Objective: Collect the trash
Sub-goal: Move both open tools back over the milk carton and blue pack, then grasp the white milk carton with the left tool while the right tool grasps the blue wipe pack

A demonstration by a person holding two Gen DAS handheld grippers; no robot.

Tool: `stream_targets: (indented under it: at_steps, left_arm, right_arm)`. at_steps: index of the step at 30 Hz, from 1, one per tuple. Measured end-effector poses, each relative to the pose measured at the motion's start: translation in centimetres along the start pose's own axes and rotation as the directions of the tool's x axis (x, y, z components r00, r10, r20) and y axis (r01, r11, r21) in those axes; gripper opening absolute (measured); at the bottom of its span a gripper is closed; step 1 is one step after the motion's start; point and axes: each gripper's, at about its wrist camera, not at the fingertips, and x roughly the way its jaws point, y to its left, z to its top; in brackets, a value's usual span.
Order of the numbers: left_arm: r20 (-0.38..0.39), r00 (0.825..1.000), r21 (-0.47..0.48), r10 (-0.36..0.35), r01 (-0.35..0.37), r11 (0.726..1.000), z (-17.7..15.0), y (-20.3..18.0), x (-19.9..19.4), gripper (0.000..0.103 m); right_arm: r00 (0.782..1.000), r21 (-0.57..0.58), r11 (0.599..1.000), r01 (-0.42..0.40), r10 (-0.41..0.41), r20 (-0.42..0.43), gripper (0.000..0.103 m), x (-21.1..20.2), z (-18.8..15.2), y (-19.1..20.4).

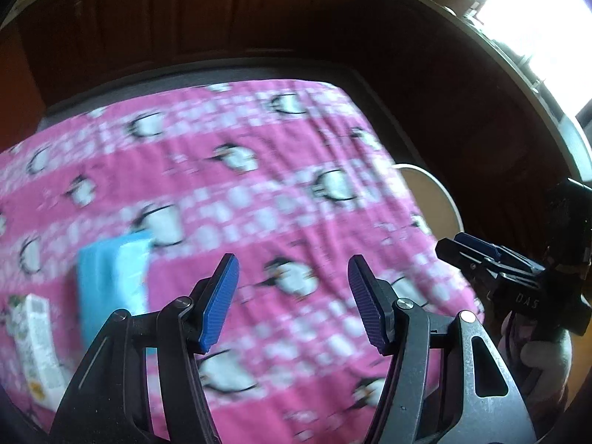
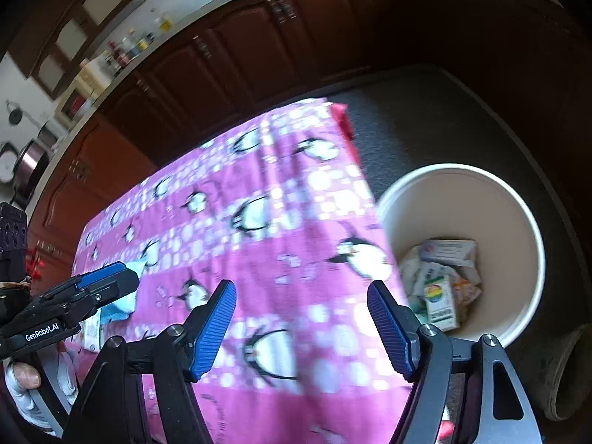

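A table under a pink penguin cloth fills both views. On its left part lie a light blue packet and a white printed carton. My left gripper hovers open above the cloth, right of the packet, with nothing between its blue pads. My right gripper is also open and empty, over the cloth near its right edge. Beside that edge, on the floor, stands a white bucket holding several cartons and crumpled papers. The left gripper shows in the right wrist view, in front of the packet.
Dark wooden cabinets run behind the table, under a counter with pots and bottles. Dark carpet lies around the bucket. A grey round vessel sits on the floor at lower right. A gloved hand holds the left gripper's handle.
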Motion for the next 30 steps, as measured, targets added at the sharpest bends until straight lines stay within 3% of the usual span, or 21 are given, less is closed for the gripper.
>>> stream_targets:
  at_steps: [7, 17, 24, 30]
  left_arm:
    - [0.020, 0.996, -0.068, 0.086, -0.084, 0.994, -1.4, 5.8, -2.9, 0.060]
    - [0.045, 0.986, -0.139, 0.162, -0.155, 0.978, -3.1, 10.8, -5.4, 0.060]
    - [0.041, 0.983, -0.184, 0.181, -0.171, 0.968, -4.5, 13.4, -6.3, 0.060]
    - [0.030, 0.988, -0.239, 0.154, -0.143, 0.960, -6.1, 16.3, -7.5, 0.060]
  right_arm:
    - [0.995, -0.057, 0.996, -0.072, 0.068, -0.070, 0.071, 3.3, -0.4, 5.1]
    - [0.983, -0.173, 0.974, -0.148, 0.125, -0.138, 0.072, 6.6, -1.2, 13.6]
    - [0.974, -0.214, 0.959, -0.186, 0.153, -0.165, 0.073, 7.9, -1.5, 17.5]
    - [0.964, -0.218, 0.950, -0.223, 0.181, -0.195, 0.078, 9.1, -1.3, 20.3]
